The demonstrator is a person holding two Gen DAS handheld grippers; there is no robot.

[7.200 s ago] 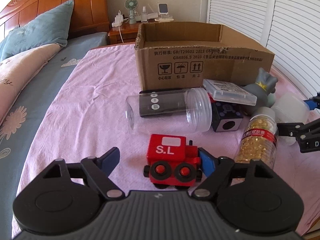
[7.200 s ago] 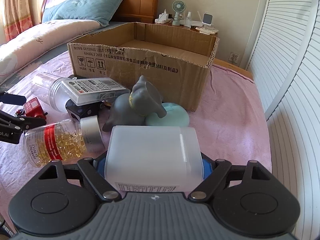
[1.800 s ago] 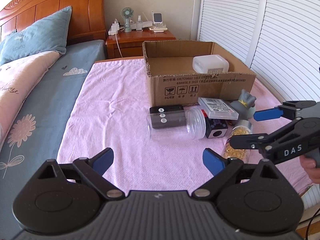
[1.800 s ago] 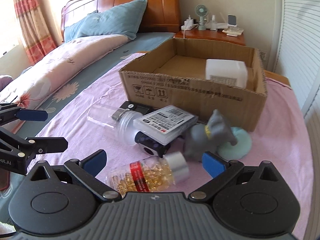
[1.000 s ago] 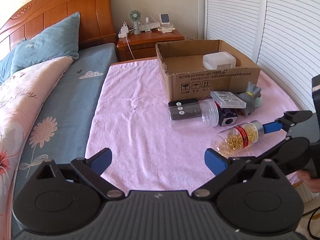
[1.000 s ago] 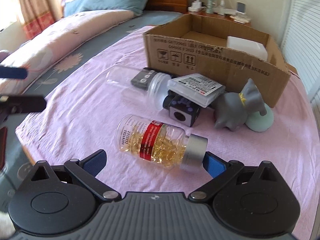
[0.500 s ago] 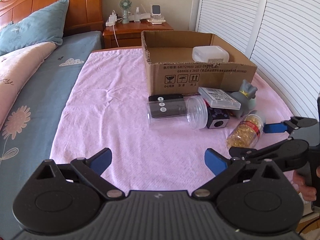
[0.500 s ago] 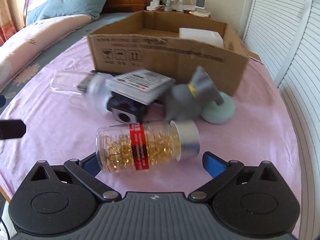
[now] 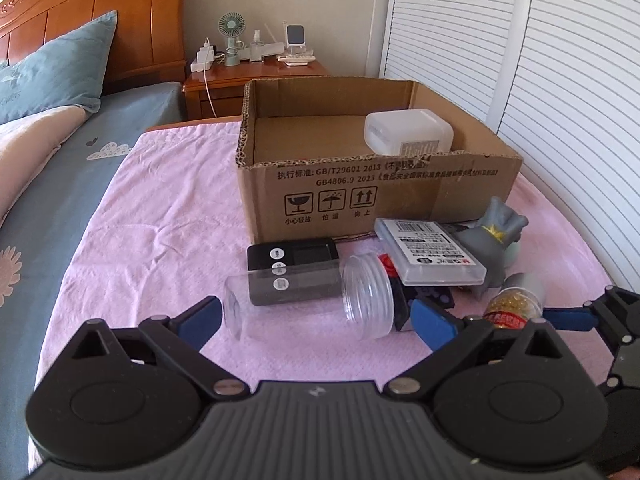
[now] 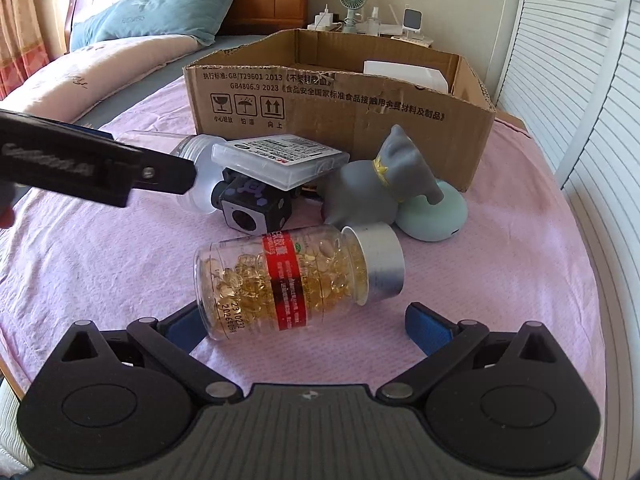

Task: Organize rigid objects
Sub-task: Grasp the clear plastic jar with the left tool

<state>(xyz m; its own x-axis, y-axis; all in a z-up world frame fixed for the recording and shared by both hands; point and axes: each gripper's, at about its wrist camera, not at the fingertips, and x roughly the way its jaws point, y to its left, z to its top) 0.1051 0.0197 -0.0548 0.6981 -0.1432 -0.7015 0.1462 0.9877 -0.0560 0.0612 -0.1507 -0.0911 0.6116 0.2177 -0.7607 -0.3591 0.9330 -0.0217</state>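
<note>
A cardboard box [image 9: 360, 196] stands on the pink sheet with a white plastic container [image 9: 408, 136] inside. In front of it lie a clear jar [image 9: 308, 304], a black remote [image 9: 292, 256], a flat clear case [image 9: 430, 250], a black cube [image 10: 256, 204], a grey figurine [image 10: 384, 184] and a capsule bottle [image 10: 296, 280]. My left gripper [image 9: 316, 322] is open with the clear jar lying between its fingers. My right gripper [image 10: 304, 326] is open with the capsule bottle just ahead of its fingers, the left finger beside the bottle's base.
A mint round pad [image 10: 436, 212] lies behind the figurine. A bedside table [image 9: 256, 76] with a fan stands beyond the box. Pillows [image 10: 160, 12] lie at the left, and louvred doors [image 9: 540, 60] run along the right. The left gripper's arm [image 10: 92, 164] crosses the right wrist view.
My left gripper has moved forward and down, so the clear jar now lies between its fingers. My right gripper has closed in on the capsule bottle. Both stay open.
</note>
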